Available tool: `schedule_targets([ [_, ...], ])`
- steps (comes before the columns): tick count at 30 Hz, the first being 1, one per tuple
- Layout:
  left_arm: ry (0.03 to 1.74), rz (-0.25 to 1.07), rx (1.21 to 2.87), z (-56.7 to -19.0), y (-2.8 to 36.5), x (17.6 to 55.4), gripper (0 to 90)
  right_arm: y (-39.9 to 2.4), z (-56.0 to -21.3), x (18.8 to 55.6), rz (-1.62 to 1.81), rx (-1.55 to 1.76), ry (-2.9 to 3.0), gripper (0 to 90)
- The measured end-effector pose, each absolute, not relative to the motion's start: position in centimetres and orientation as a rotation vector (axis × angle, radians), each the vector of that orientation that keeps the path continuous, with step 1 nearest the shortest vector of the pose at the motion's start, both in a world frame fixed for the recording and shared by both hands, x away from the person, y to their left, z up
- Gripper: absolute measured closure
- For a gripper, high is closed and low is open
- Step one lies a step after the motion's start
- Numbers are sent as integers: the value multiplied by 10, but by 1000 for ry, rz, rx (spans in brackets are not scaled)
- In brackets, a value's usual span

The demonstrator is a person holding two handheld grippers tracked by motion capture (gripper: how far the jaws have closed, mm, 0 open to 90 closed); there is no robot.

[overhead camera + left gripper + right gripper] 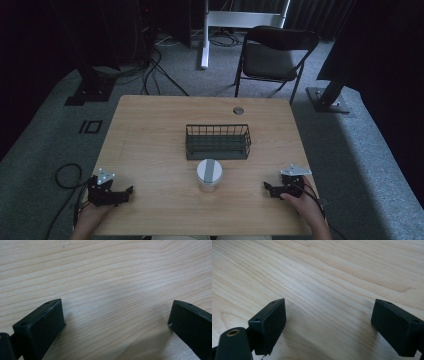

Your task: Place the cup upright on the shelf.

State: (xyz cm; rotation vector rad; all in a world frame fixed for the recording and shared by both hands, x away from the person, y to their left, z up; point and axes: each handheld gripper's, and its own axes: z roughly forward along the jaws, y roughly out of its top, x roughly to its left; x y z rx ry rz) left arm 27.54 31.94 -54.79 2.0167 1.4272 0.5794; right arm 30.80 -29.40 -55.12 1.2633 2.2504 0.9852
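1. Counted in the high view: two grippers, one jar, one wire basket, one folding chair, all on or around one wooden surface (150,140).
2. The left gripper (128,192) sits at the lower left of the frame, low over the surface near its front edge, held by a hand (89,216) that comes in from the bottom.
3. The jar (209,175), clear with a grey lid, stands upright at lower centre, between the two grippers and well apart from each.
4. The wire basket (217,141), dark and rectangular, stands just behind the jar at the centre of the frame.
5. The folding chair (272,55) stands on the carpet beyond the far edge, upper right of centre.
6. The right gripper (267,188) sits at the lower right, also low over the surface, held by the other hand (306,206).
7. The left gripper view adds what the high view cannot resolve: the left gripper (116,315) has its jaws spread wide, with bare wood grain between them.
8. The right gripper view shows the same of the right gripper (328,315): jaws wide apart, holding nothing, over bare wood.
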Motion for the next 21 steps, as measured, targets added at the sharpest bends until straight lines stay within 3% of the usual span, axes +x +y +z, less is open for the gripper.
schedule_targets([
  [21, 1428, 579, 2017, -548, 319, 275, 6, -283, -537, 301, 1118, 1182, 2256, 123],
])
